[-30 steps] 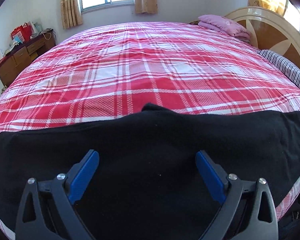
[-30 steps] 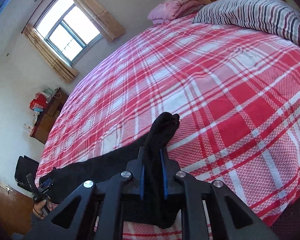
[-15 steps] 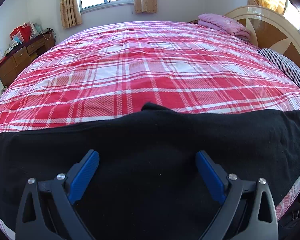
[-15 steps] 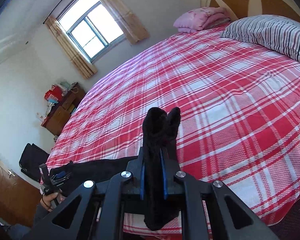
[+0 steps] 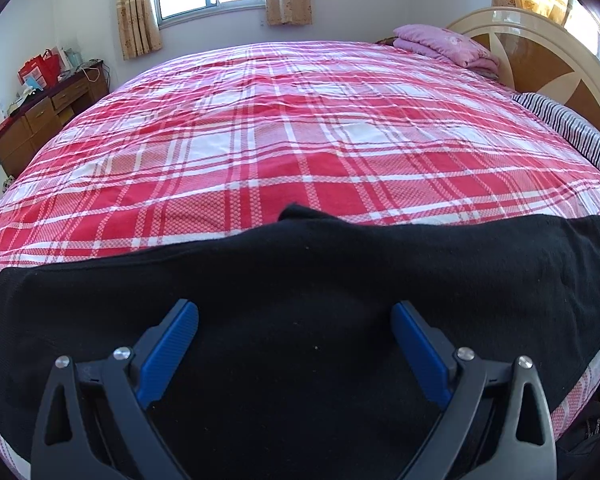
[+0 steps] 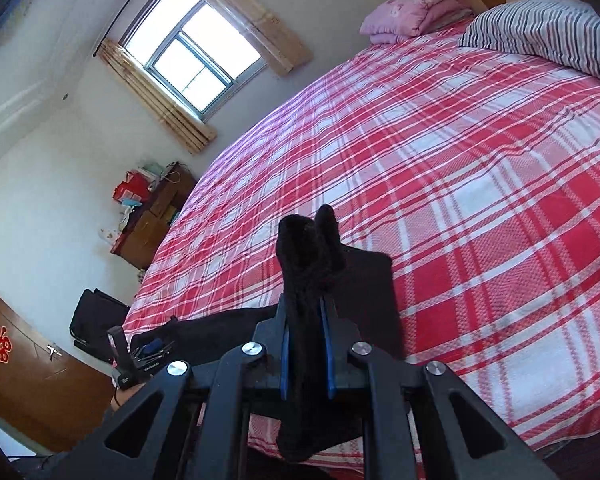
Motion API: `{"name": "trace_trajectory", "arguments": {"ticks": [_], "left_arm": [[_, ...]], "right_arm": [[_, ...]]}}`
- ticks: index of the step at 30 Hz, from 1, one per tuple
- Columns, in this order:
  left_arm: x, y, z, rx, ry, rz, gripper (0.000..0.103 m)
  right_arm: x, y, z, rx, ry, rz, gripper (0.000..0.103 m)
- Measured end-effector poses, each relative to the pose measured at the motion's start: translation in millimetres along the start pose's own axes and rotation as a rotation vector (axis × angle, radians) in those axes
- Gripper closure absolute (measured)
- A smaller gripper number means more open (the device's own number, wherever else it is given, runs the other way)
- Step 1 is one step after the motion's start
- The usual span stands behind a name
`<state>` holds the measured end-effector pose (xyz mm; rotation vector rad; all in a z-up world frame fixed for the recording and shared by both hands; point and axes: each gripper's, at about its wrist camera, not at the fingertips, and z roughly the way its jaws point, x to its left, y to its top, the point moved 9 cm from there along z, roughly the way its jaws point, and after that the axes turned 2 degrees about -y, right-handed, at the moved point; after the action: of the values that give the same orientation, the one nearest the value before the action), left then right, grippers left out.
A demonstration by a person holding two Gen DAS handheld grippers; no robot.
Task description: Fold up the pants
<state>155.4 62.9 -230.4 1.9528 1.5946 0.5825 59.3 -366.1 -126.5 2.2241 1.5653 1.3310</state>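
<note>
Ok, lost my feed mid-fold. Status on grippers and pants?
Left gripper open, poised over black pants. Right gripper shut on bunched pants end, lifted off plaid bed. Nothing in the way.

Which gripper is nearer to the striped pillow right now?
Right. The right gripper, shut on the black pants, sits toward the striped pillow; the left gripper hangs open over the pants farther from that end.

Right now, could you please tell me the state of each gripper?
Left gripper: open, fingers spread above the pants, holding nothing.
Right gripper: closed on a bunched fold of the pants.
</note>
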Motion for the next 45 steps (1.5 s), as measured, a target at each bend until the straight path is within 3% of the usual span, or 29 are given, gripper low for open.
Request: {"name": "trace_trajectory", "arguments": {"ticks": [27, 45], "left_arm": [[-5.3, 0.7, -2.6, 0.004, 0.001, 0.02, 0.003], [-7.2, 4.2, -7.0, -0.006, 0.011, 0.035, 0.003]], "right_arm": [[115.5, -37.9, 80.3, 0.154, 0.151, -0.177, 0.09], [175.5, -61.9, 146.9, 0.262, 0.202, -0.262, 0.09]]}}
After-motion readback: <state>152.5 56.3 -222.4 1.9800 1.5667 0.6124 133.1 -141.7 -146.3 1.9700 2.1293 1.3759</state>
